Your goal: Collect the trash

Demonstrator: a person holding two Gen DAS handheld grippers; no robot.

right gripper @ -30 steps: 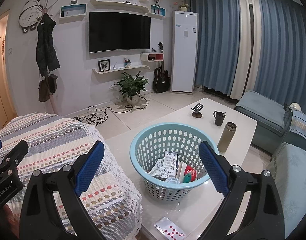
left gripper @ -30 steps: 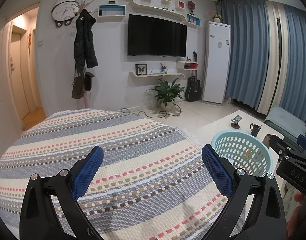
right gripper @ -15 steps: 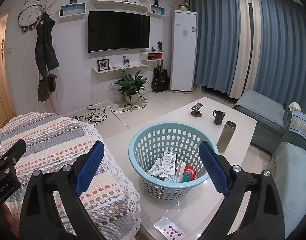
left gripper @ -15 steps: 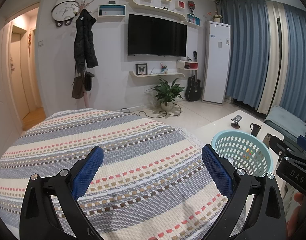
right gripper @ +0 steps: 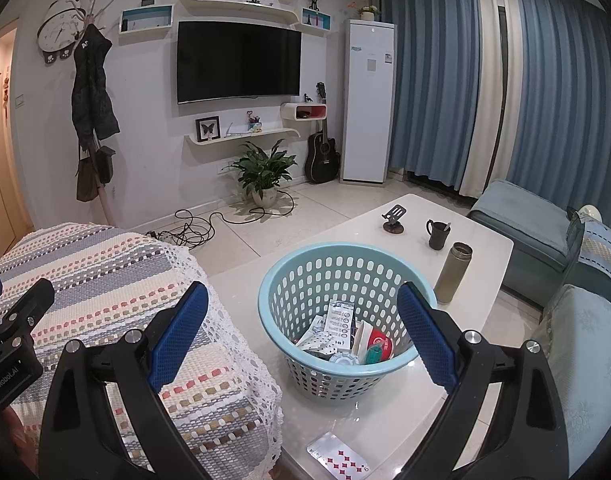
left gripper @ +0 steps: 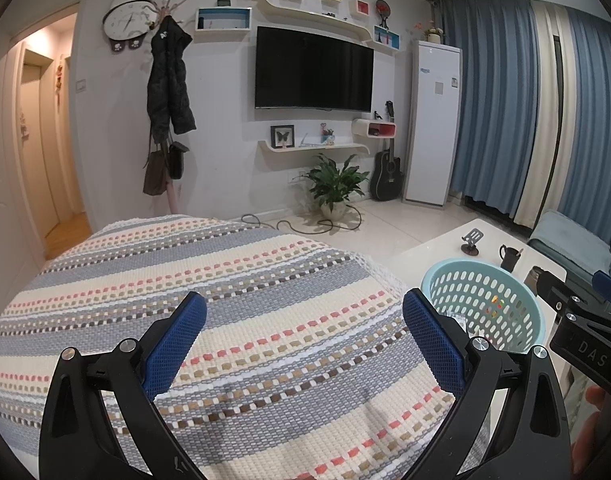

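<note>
Trash-filled basket (right gripper: 345, 320) sits between the gaping, empty right tongs (right gripper: 301, 320).

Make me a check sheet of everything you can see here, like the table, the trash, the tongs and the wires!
Surface: white coffee table, glossy.
Job's things: light blue basket on the table, holding wrappers; a playing card lies on the table's near edge.
Clutter: black mug, flask, phone stand.
Grippers: left tongs open, empty, over the striped cover; right tongs open, empty, facing the basket.
Cables: black cords on the floor.
Surroundings: TV, potted plant, guitar, curtains.
</note>
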